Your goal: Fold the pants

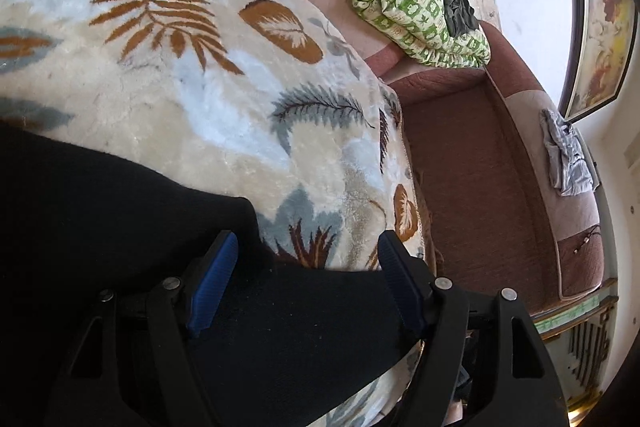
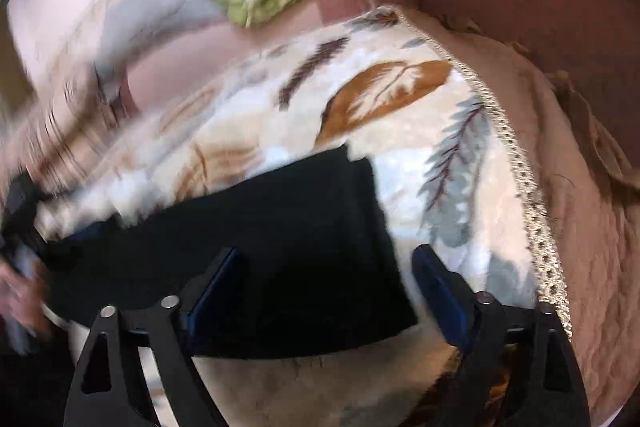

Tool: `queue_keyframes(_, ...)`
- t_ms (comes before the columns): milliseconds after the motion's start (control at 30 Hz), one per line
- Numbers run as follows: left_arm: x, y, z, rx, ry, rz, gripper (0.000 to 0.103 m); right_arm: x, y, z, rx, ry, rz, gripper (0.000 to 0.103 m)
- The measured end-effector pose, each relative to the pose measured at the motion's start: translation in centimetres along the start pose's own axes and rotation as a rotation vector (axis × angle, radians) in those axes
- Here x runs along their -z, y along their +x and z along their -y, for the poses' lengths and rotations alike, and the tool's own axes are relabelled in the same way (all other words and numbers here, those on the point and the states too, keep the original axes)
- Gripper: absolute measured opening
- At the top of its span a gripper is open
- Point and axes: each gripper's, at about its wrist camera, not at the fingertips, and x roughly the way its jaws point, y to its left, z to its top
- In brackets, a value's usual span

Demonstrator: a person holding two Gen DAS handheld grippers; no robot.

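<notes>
Blanket (image 1: 168, 75) fabric, cream plush printed with brown and grey leaves, is covering the seat of a reddish-brown sofa (image 1: 472, 163), and the black pants (image 2: 304, 227) are lying flat on it as a folded dark slab near its fringed edge. Green patterned bedding (image 1: 424, 7) is sitting bunched on the sofa well beyond them. Both the left gripper (image 1: 308, 259) and the right gripper (image 2: 324, 275) are hovering over the pants with jaws spread wide, blue pads pressing on nothing.
</notes>
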Motion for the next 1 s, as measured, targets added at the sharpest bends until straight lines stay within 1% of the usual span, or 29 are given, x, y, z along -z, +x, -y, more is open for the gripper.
queue_keyframes(33,0.0,0.0,0.0,0.003,-0.001,0.002,0.072,-0.2,-0.8,-0.4,0.046,-0.042,0.062,0.077)
queue_keyframes(67,0.0,-0.1,0.0,0.003,-0.001,0.003,0.072,-0.3,-1.7,-0.7,0.042,-0.05,0.12,0.078)
queue_keyframes(100,0.1,-0.1,0.0,0.003,0.0,0.003,0.072,-0.2,-2.8,-0.9,-0.003,-0.039,0.155,0.079)
queue_keyframes(133,0.1,-0.1,0.0,0.003,0.001,0.003,0.072,-0.3,-3.0,-1.2,-0.139,-0.028,0.181,0.079)
queue_keyframes(167,0.1,-0.1,0.0,0.004,-0.001,0.002,0.072,-0.5,-2.8,-1.7,-0.224,-0.038,0.17,0.079)
queue_keyframes(200,0.1,-0.1,0.0,0.005,-0.004,0.003,0.072,-0.4,-1.7,-2.2,-0.271,-0.063,0.145,0.078)
queue_keyframes(233,0.1,-0.1,0.0,0.006,-0.006,0.003,0.072,-0.3,-0.3,-2.5,-0.25,-0.088,0.111,0.078)
queue_keyframes(267,0.1,-0.1,0.0,0.006,-0.005,0.002,0.072,-0.1,1.8,-2.2,-0.172,-0.091,0.059,0.078)
queue_keyframes(300,0.1,-0.1,0.0,0.006,-0.005,0.003,0.072,0.0,3.4,-1.5,-0.133,-0.071,0.013,0.074)
queue_keyframes(333,0.1,-0.1,0.0,0.008,-0.006,0.002,0.072,-0.1,3.8,-0.8,-0.138,-0.045,0.047,0.062)
queue_keyframes(400,0.1,-0.2,-0.1,0.01,-0.009,0.003,0.072,-0.5,3.7,-0.5,-0.148,-0.01,0.046,0.06)
queue_keyframes(500,0.1,-0.2,-0.2,0.014,-0.015,0.004,0.072,-0.3,3.5,-0.3,-0.125,0.011,0.066,0.061)
queue_keyframes(533,0.1,-0.2,-0.2,0.014,-0.014,0.003,0.072,-0.3,2.6,0.2,-0.125,0.033,0.077,0.061)
queue_keyframes(600,0.1,-0.2,-0.2,0.015,-0.018,0.005,0.072,0.4,-1.2,1.3,-0.142,0.076,0.109,0.062)
queue_keyframes(633,0.1,-0.2,-0.2,0.016,-0.021,0.005,0.072,0.6,-2.0,2.0,-0.152,0.096,0.118,0.064)
queue_keyframes(667,0.1,-0.1,-0.3,0.016,-0.024,0.006,0.072,0.6,-2.8,2.4,-0.156,0.108,0.114,0.066)
queue_keyframes(700,0.0,-0.1,-0.3,0.014,-0.026,0.006,0.072,0.8,-3.3,2.8,-0.161,0.115,0.099,0.07)
queue_keyframes(767,0.1,-0.1,-0.3,0.011,-0.025,0.006,0.072,1.8,-3.5,3.3,-0.15,0.125,0.048,0.07)
queue_keyframes(800,0.1,-0.1,-0.3,0.01,-0.024,0.007,0.072,2.3,-3.3,3.5,-0.146,0.129,0.039,0.07)
queue_keyframes(867,0.1,0.0,-0.3,0.008,-0.022,0.007,0.072,2.7,-3.3,3.4,-0.15,0.128,0.051,0.069)
queue_keyframes(1000,0.1,0.0,-0.3,0.004,-0.02,0.007,0.072,2.8,-3.3,3.7,-0.235,0.174,0.042,0.071)
